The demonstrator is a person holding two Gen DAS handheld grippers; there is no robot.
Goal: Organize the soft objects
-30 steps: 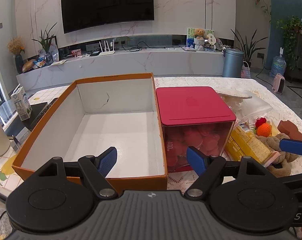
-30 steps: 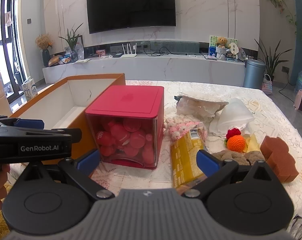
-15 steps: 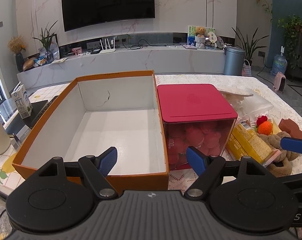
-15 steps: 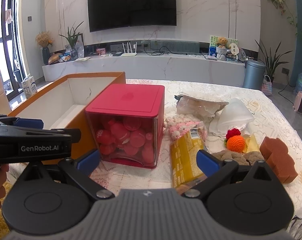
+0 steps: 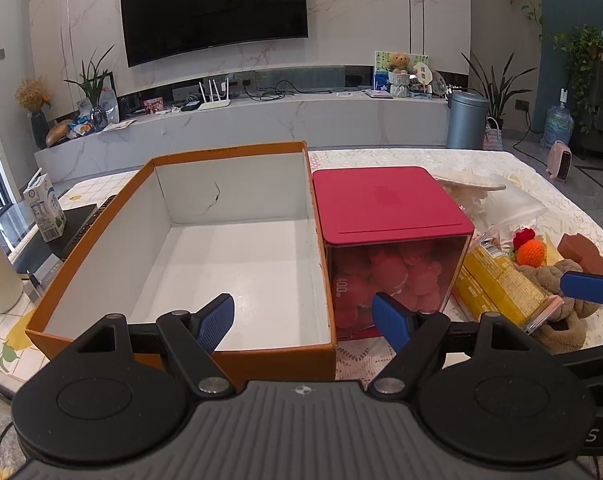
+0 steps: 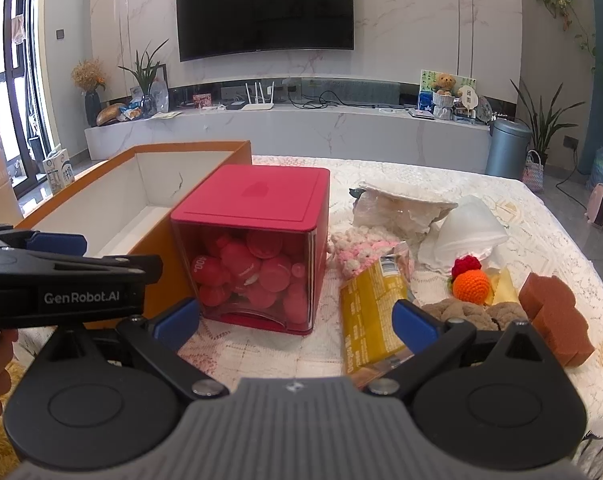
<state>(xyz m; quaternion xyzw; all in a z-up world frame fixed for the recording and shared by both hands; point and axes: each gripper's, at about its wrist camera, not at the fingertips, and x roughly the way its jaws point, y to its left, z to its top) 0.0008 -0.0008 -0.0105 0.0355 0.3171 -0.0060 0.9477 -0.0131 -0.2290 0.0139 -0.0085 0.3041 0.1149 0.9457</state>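
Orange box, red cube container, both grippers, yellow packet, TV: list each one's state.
Orange box: open, nothing inside.
Red cube container: lid on, filled with red pieces.
Left gripper: open, holding nothing.
Right gripper: open, holding nothing.
Yellow packet: lying flat.
TV: off.

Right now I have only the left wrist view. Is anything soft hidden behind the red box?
Observer: Yes. A pink and white fluffy piece lies beside the red box, on its right.
Operator: I see just one fingertip of the right gripper. Is it holding anything?
Observer: No. The right gripper is open and empty, with the yellow packet just ahead of it.
Operator: How much of the brown sponge is clear?
Observer: The whole sponge shows, apart from the other items.
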